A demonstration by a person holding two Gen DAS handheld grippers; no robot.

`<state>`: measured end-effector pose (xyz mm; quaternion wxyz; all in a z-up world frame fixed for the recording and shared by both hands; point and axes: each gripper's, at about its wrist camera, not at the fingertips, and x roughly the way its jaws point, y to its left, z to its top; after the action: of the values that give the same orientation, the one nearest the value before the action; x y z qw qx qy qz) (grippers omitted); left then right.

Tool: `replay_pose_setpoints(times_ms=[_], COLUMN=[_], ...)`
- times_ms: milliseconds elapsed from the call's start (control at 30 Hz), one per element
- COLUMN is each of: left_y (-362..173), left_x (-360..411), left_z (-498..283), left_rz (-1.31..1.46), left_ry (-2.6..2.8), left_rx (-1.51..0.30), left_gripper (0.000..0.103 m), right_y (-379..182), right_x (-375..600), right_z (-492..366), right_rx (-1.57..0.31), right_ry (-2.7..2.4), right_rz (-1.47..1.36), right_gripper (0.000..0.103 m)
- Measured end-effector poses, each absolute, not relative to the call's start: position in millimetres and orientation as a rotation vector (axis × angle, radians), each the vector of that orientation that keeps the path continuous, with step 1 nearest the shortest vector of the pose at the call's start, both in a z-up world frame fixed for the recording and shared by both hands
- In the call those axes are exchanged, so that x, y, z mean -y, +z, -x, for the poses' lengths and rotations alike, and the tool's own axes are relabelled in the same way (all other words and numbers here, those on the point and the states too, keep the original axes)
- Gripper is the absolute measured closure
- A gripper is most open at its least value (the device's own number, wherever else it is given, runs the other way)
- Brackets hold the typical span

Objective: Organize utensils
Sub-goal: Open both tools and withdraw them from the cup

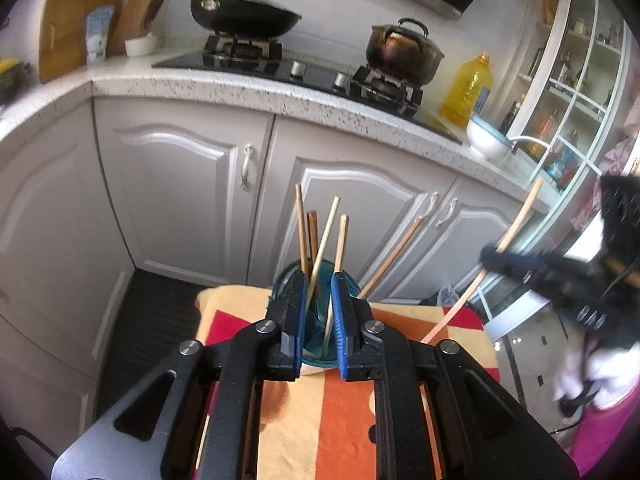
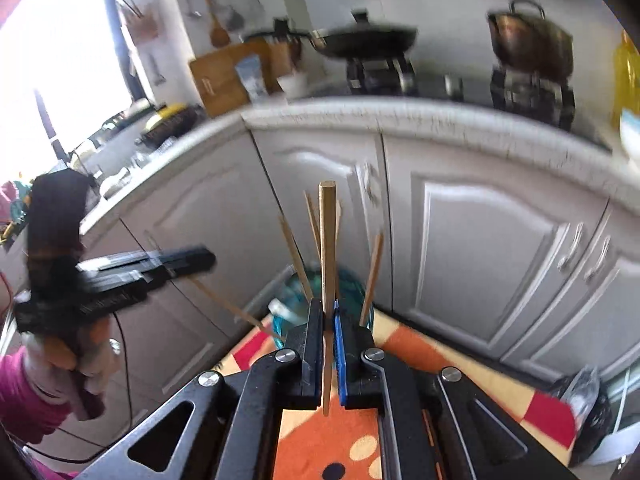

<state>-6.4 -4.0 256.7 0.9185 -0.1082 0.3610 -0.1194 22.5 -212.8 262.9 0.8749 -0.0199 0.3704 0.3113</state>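
A teal glass cup (image 1: 320,316) stands on a patterned cloth (image 1: 312,408) and holds several wooden chopsticks (image 1: 302,228). My left gripper (image 1: 319,280) is shut on the cup, one finger on each side. In the right wrist view my right gripper (image 2: 328,308) is shut on a single wooden chopstick (image 2: 327,248), held upright just in front of the cup (image 2: 348,284). The right gripper with its chopstick (image 1: 516,224) also shows at the right of the left wrist view. The left gripper (image 2: 192,260) shows at the left of the right wrist view.
White cabinet doors (image 1: 192,184) stand behind the cloth-covered table. On the counter above are a stove with a black wok (image 1: 244,12) and a metal pot (image 1: 400,52), an oil bottle (image 1: 468,88) and a white bowl (image 1: 486,140). A glass shelf unit (image 1: 576,92) stands at right.
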Motion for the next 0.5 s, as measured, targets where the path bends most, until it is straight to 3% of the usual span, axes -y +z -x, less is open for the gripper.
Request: replay_pose_setpoints(times_ms=[233, 500], left_y=[258.4, 237.6], left_x=[6.0, 1.7], left_z=[19.2, 22.8], left_rz=[0.162, 0.122], left_ry=[-0.208, -0.142], left_rx=[-0.708, -0.718], left_gripper=[0.074, 0.070], right_y=[287.7, 225.4], right_x=[194.4, 174.2], right_z=[-37.5, -68.7], right_rx=[-0.686, -0.780], right_ry=[0.608, 0.526], right_rz=[0.041, 0.039], right_gripper=[0.098, 0.098])
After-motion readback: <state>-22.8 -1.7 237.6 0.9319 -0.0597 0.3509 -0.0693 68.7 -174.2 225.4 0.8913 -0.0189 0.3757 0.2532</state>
